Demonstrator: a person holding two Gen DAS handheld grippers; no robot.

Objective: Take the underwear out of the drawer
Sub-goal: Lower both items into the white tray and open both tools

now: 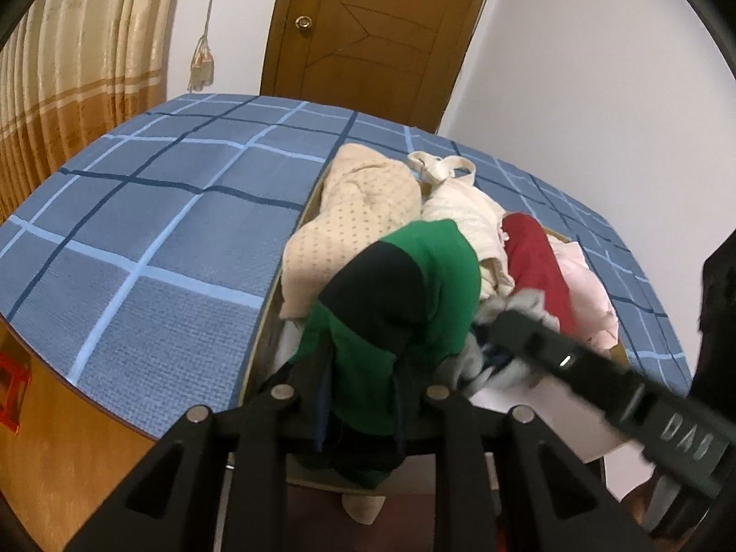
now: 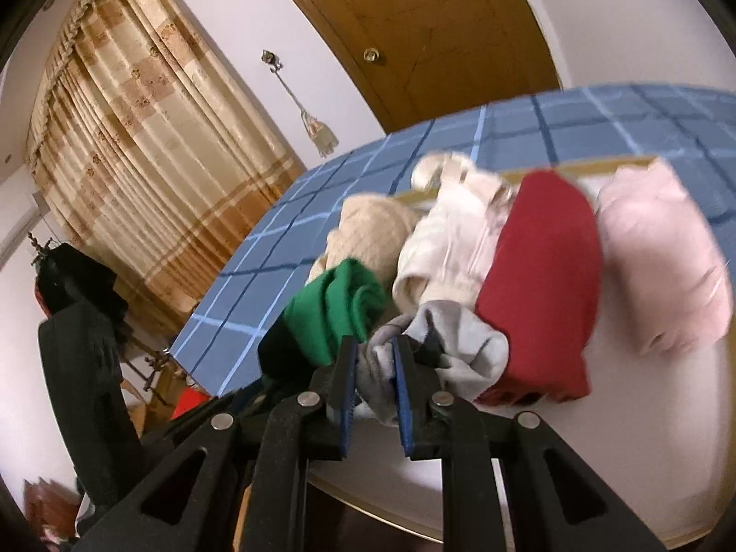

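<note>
green underwear (image 1: pixel 405 285), draped lengthwise toward camera

In the left wrist view I cannot see my left fingertips; the green garment (image 1: pixel 414 285) covers them. The right gripper (image 1: pixel 598 382), lower right, is blurred.

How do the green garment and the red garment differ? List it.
Colour: the green garment has a dark navy panel; the red garment looks plain red.
Grip: the green garment sits between the left gripper's fingers; the red garment is held by neither gripper.
Place: the green garment lies at the near left of the pile; the red garment sits further right, beside the pink garment.
Shared: both are soft folded clothes in the drawer.
</note>
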